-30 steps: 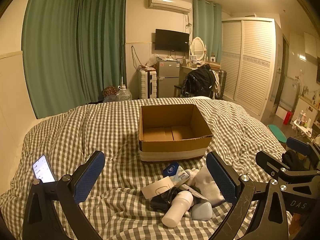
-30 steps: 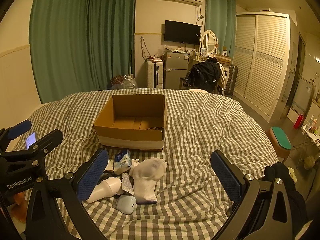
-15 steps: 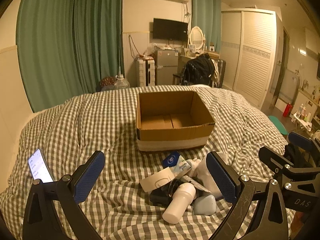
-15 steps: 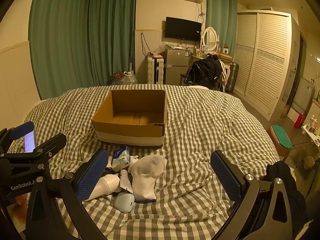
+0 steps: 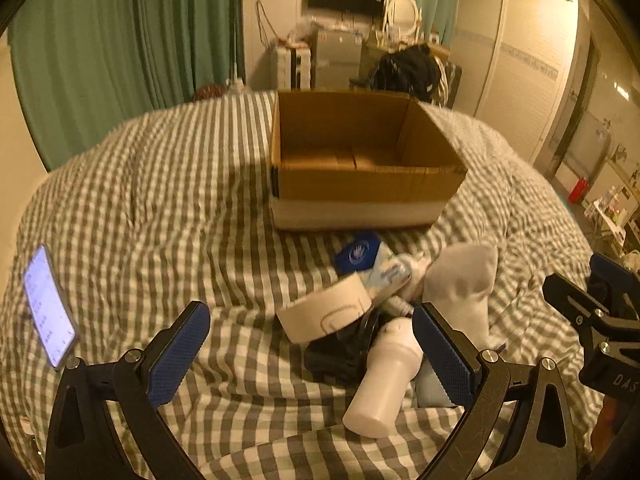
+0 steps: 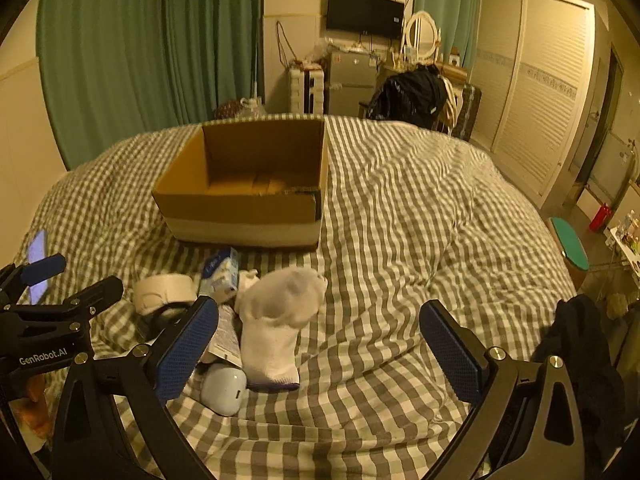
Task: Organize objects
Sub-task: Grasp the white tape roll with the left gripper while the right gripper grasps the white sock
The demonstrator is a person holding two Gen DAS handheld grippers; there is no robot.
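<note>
My left gripper [image 5: 308, 354]: fingers spread wide, holding nothing, above the bed [image 5: 160, 208] with the pile between them.
My right gripper [image 6: 318, 344]: fingers spread wide, holding nothing, beside the pile.
Cardboard box [image 5: 360, 160]: open, bare inside, on the bed just beyond the pile.
Pile: white sock [image 6: 276, 320], white bottle [image 5: 384, 384] lying on its side, pale blue case [image 6: 224, 388], tissue pack [image 6: 220, 276], white roll [image 5: 328, 316], all touching.
Phone [image 5: 48, 308]: screen lit, far left on the bed.
</note>
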